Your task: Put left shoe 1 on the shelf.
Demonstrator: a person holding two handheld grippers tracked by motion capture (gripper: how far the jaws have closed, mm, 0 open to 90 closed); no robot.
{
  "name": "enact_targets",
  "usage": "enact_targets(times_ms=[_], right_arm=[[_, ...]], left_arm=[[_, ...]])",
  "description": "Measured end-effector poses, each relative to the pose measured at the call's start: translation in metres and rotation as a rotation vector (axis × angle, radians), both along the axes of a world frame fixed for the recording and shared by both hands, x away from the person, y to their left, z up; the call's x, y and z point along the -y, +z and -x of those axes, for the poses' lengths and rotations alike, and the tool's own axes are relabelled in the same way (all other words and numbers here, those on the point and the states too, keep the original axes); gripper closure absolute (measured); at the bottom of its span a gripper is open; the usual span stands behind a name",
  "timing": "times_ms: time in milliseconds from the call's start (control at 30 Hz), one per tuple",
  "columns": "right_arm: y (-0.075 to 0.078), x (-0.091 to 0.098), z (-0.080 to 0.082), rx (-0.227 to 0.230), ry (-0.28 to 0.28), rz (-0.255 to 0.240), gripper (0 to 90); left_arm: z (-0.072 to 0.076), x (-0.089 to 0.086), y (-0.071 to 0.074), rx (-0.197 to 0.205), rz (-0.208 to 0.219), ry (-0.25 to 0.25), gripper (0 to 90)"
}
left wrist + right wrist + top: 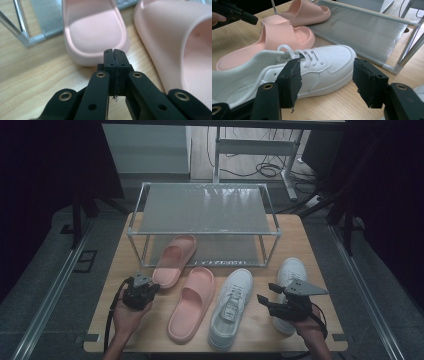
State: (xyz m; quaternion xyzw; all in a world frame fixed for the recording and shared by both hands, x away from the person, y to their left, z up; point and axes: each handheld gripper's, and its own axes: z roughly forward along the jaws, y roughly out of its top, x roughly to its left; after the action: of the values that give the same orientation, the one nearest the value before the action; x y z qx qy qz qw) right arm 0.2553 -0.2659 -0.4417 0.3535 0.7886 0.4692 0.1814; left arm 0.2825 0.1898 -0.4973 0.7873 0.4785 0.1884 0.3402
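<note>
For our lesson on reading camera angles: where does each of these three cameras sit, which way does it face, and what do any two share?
High view: above the table's near edge, looking forward and down at the light wooden table; both forearms enter from below.
Left gripper view: rides the left gripper, jaws shut, facing the farther pink rubber slide sandal.
Right gripper view: rides the right gripper, jaws open, facing the white laced sneaker.
Shared: the nearer pink slide sandal is in both gripper views.

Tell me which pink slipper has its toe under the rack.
The left pink slipper, by the left gripper: its toe reaches under the rack. The other slipper lies wholly on open table.
</note>
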Motion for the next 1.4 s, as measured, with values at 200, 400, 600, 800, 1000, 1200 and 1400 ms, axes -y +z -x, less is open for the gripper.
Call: enact_targets(times_ms=[200,400,600,800,1000,1200,1400], right_arm=[[-0.001,0.0,0.0,-0.001,-0.001,0.001,40.3],[0.0,0.0,0.0,-0.001,0.0,0.003,40.3],[0.0,0.001,0.0,0.003,-0.005,-0.001,40.3],[0.0,0.0,0.0,0.003,-0.004,-0.001,40.3],[0.0,0.001,0.0,0.005,-0.005,-0.002,40.3],[0.0,0.001,-0.001,0.005,-0.006,-0.004,40.3],[0.0,0.001,0.0,0.006,-0.005,-0.003,40.3]], left_arm=[[-0.002,0.0,-0.006,-0.017,-0.022,-0.008,90.0],[-0.009,0.006,-0.01,-0.029,-0.037,-0.022,90.0],[-0.015,0.011,-0.011,-0.033,-0.038,-0.032,90.0],[-0.024,0.019,-0.01,-0.036,-0.051,-0.051,90.0],[-0.035,0.027,-0.011,-0.038,-0.042,-0.061,90.0],[-0.048,0.034,-0.012,-0.039,-0.044,-0.07,90.0],[-0.065,0.042,-0.013,-0.042,-0.028,-0.071,90.0]])
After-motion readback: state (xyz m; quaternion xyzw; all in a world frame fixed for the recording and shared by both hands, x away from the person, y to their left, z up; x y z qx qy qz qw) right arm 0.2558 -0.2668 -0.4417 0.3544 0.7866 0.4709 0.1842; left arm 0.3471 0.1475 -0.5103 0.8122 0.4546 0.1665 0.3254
